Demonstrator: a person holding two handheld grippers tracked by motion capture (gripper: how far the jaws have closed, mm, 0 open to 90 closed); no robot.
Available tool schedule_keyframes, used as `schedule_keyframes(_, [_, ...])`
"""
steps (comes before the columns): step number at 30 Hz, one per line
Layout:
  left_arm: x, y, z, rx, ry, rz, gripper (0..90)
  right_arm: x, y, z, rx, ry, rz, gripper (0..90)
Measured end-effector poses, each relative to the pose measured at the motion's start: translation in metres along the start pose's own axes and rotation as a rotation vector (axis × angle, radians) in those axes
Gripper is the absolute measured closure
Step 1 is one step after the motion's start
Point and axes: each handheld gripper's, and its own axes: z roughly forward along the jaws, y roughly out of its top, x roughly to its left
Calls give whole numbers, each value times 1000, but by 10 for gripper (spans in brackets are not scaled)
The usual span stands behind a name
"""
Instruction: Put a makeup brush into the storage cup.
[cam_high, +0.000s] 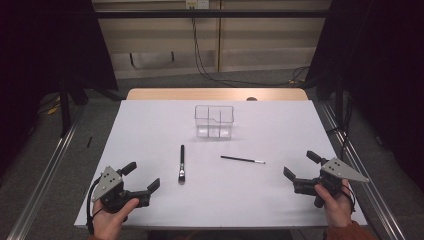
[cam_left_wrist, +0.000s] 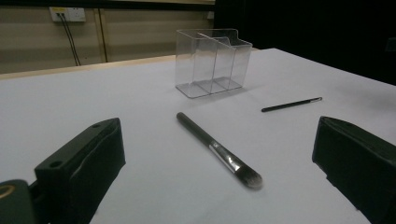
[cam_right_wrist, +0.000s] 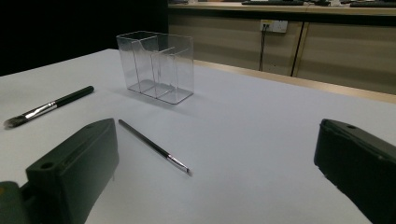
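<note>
Black-handled thick brush (cam_high: 182, 163) lies flat, bristles toward the person.

Dim room, evenly lit white table (cam_high: 150, 130), soft shadows, slight blur.

I see a bench (cam_high: 150, 130) with a white top and a strip of bare wood along its far edge. Three things lie directly on it. A clear organizer (cam_high: 214, 121) with compartments stands upright toward the far middle. Nearer to me, a thick black brush (cam_high: 182, 163) lies with its bristle end toward the near edge. To its right, well apart, a thin brush (cam_high: 242, 160) lies almost crosswise.
</note>
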Motion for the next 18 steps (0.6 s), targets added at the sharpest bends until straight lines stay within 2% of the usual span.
schedule_keyframes(3, [-1,0,0,-3,0,0,24,0,0,1,6,-6,-20,0])
schedule_keyframes(6, [-1,0,1,3,6,7,24,0,-1,1,7,-12,-21,0])
schedule_keyframes(7, [-1,0,2,6,6,0,24,-1,-1,1,5,-4,-6,0])
schedule_keyframes(13, [-2,0,4,18,-4,10,24,-2,-2,4,11,-2,9,0])
schedule_keyframes(16, [-2,0,4,23,-33,-2,24,-2,-2,6,12,5,17,0])
schedule_keyframes(18, [-3,0,4,29,-28,22,24,-1,-3,8,11,9,19,0])
